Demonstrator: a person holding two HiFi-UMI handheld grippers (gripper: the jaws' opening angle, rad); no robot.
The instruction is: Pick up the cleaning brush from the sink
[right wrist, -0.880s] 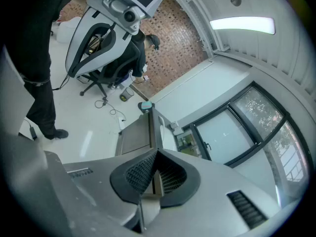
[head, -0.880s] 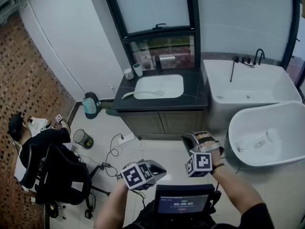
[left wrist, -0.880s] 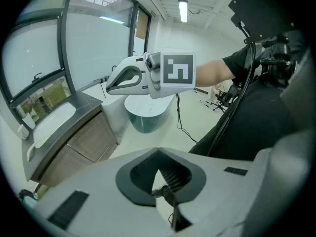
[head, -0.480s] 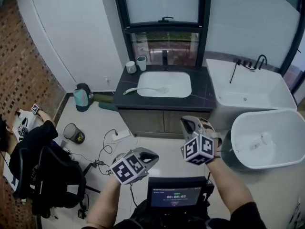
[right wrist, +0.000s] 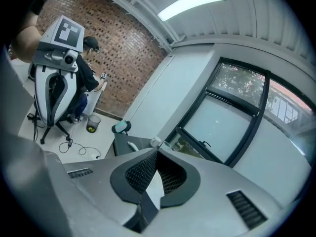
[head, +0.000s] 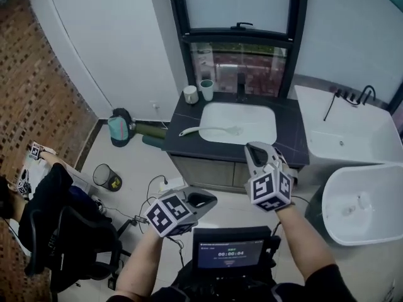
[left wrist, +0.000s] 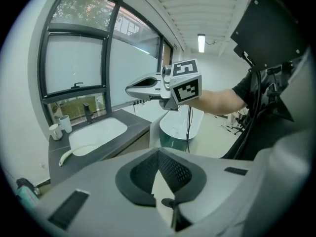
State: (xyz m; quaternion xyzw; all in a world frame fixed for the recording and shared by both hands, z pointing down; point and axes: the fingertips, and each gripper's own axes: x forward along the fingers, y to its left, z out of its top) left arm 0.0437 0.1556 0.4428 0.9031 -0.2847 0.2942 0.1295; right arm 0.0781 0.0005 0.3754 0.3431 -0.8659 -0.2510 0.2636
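Note:
The cleaning brush [head: 211, 130], with a long white handle, lies across the left rim of the white sink [head: 252, 115] in the dark vanity top; the left gripper view shows this brush [left wrist: 69, 153] and sink [left wrist: 98, 131] at lower left. Both grippers hang in front of the vanity, well short of the brush. My left gripper [head: 211, 198] is shut and holds nothing. My right gripper [head: 255, 147] is higher, near the counter's front edge, also shut with nothing in it. In the left gripper view the right gripper [left wrist: 132, 89] shows side-on.
Two cups [head: 191, 94] [head: 206, 89] and a black faucet [head: 240, 83] stand at the counter's back. White tubs [head: 368, 200] [head: 343, 137] fill the right. On the floor at left are a teal bag [head: 118, 129], a bin [head: 107, 177], cables [head: 154, 187], and a seated person [head: 44, 194].
The head view has swung, so the vanity sits nearer and further right. Both grippers have come closer to the counter front and stay shut with nothing in them.

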